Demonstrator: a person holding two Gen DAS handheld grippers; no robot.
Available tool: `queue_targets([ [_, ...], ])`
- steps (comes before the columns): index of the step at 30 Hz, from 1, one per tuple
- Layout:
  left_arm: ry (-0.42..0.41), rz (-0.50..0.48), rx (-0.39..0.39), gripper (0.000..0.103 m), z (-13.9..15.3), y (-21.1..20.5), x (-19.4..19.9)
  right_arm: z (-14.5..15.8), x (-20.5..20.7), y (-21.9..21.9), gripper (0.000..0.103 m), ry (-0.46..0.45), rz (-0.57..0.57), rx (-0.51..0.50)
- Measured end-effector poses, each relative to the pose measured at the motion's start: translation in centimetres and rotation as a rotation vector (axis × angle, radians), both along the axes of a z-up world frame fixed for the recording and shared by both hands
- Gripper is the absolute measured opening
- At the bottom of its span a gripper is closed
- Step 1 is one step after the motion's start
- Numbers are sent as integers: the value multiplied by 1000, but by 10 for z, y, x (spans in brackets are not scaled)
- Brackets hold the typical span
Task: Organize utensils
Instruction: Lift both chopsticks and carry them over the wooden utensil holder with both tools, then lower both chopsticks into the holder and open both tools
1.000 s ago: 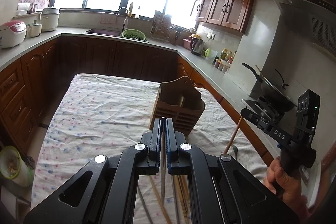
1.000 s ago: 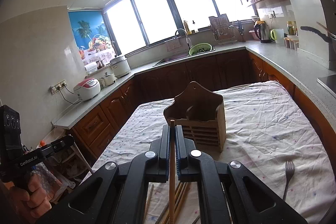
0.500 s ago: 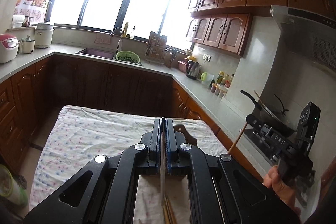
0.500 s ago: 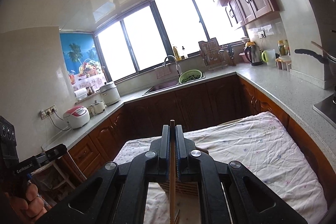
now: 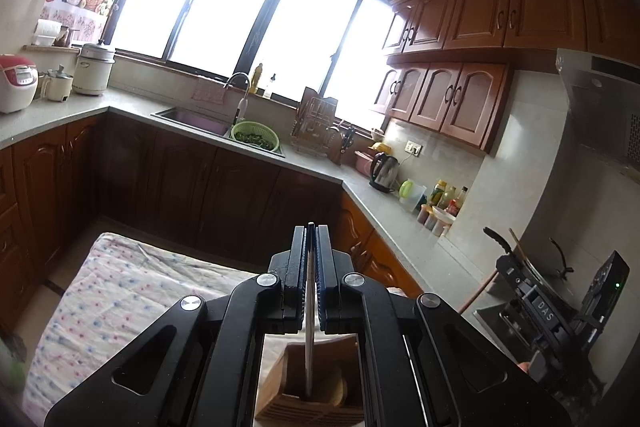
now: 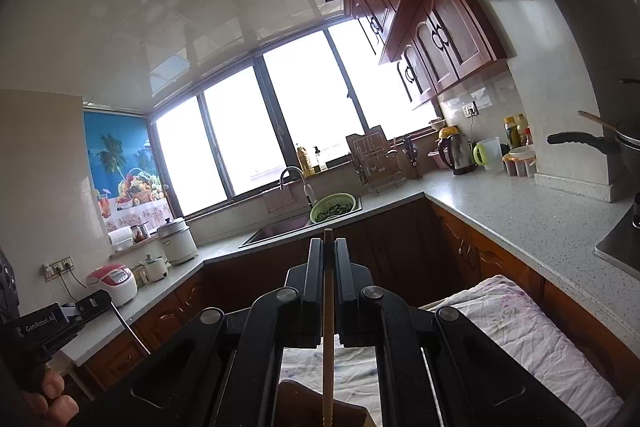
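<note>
Both grippers have gone up and tipped higher since a second ago, so the wooden holder (image 5: 310,383) that stood in front of them now sits low, under the fingers, and much more of the window and ceiling shows.

The left gripper (image 5: 311,259) has its fingers pressed together on a thin metal stick (image 5: 309,347). The stick hangs straight down between the fingers, and its low end goes into the top of the wooden holder. What kind of utensil it is cannot be told, because only the thin handle shows.

The right gripper (image 6: 329,275) has its fingers pressed together on a wooden chopstick (image 6: 328,339). The chopstick stands up and down. Its top pokes out just above the fingers, and its bottom hangs just above the dark top edge of the wooden holder, which peeks in at the bottom of the right view.

The holder stands on a bench covered with a spotted cloth (image 5: 112,291). A hand (image 6: 50,399) grips the handle of the left gripper at the lower left of the right view. In the left view, the right gripper shows at the far right, with the chopstick slanting out from it. Behind is a sink with a green basket (image 5: 254,135) beside it.
</note>
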State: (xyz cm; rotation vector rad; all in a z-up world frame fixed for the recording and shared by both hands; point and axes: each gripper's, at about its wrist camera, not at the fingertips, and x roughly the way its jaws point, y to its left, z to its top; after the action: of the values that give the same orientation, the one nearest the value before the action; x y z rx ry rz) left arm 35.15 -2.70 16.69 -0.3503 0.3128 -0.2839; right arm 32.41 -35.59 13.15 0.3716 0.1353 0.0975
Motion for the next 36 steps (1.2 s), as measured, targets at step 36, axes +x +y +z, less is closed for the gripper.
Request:
queue_targets([
  [36,126,8,107,4,-88,-32,48,-79,29,2,5,136,22,29],
])
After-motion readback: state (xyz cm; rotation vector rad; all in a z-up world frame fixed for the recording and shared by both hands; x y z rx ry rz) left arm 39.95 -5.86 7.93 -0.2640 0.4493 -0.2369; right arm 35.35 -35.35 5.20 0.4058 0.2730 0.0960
